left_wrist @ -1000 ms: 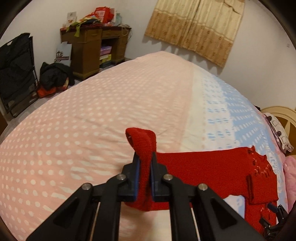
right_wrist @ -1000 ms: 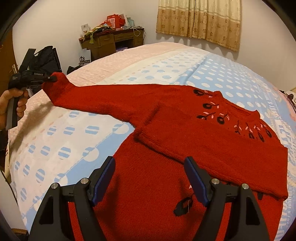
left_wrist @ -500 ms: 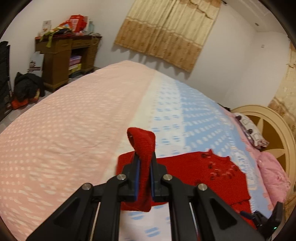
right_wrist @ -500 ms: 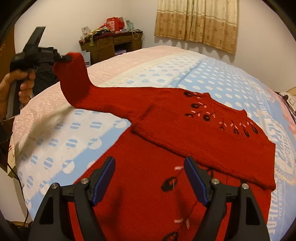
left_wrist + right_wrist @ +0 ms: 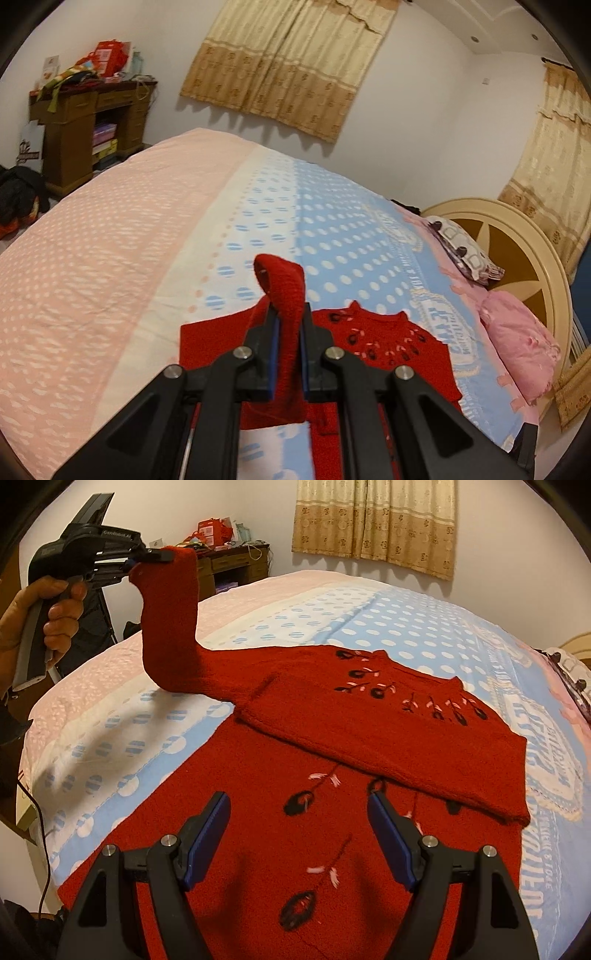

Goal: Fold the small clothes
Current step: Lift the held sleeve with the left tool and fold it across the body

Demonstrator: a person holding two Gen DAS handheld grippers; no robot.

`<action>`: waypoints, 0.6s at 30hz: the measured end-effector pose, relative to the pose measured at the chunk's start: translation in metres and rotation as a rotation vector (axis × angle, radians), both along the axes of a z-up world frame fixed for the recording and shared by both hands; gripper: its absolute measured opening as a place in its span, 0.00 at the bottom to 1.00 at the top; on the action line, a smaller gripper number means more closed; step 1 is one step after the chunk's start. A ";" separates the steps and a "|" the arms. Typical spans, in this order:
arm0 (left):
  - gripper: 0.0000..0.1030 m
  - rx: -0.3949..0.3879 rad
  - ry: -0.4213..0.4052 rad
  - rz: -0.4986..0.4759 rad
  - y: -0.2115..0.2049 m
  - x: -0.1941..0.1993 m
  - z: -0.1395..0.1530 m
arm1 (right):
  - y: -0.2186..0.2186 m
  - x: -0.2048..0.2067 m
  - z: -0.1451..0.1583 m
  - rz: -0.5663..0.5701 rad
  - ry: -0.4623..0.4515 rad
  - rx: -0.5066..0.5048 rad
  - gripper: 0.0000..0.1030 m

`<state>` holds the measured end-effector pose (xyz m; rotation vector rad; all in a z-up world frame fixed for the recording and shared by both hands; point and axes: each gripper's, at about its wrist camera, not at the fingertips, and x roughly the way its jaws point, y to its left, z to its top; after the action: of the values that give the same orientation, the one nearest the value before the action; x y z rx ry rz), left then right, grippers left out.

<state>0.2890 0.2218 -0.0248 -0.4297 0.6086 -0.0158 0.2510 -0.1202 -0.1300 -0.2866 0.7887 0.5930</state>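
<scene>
With the red sweater (image 5: 332,746) spread across the frame's centre on the bed (image 5: 424,620), its sleeve cuff (image 5: 173,559) is clamped in the left gripper (image 5: 147,559) at upper left (right gripper (image 5: 295,834) parted, empty), so a slipping cuff could let the sleeve be dropped askew.

A red sweater (image 5: 369,731) with black-and-pink flower stitching lies on a pink, white and blue dotted bedspread (image 5: 110,240).

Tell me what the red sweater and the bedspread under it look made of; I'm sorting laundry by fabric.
Red sweater: looks like knitted wool or acrylic yarn, matte and fuzzy, with stitched black and pink motifs; its lifted sleeve bends softly. Bedspread: seems a thin printed woven cloth, perhaps cotton, smooth and flat with fine creases. The exact fibres cannot be told.
</scene>
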 end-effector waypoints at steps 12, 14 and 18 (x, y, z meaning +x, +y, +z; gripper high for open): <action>0.09 0.011 -0.047 -0.118 -0.067 0.025 0.029 | -0.037 -0.006 0.002 -0.058 0.005 0.022 0.75; 0.09 0.009 -0.056 -0.131 -0.077 0.029 0.036 | -0.040 -0.007 0.001 -0.063 0.006 0.022 0.75; 0.09 0.001 -0.078 -0.153 -0.096 0.037 0.048 | -0.048 -0.010 -0.004 -0.067 0.018 0.026 0.75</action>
<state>0.3263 0.1258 0.0236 -0.3793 0.5637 -0.1772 0.2406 -0.1681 -0.1341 -0.2305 0.8039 0.5434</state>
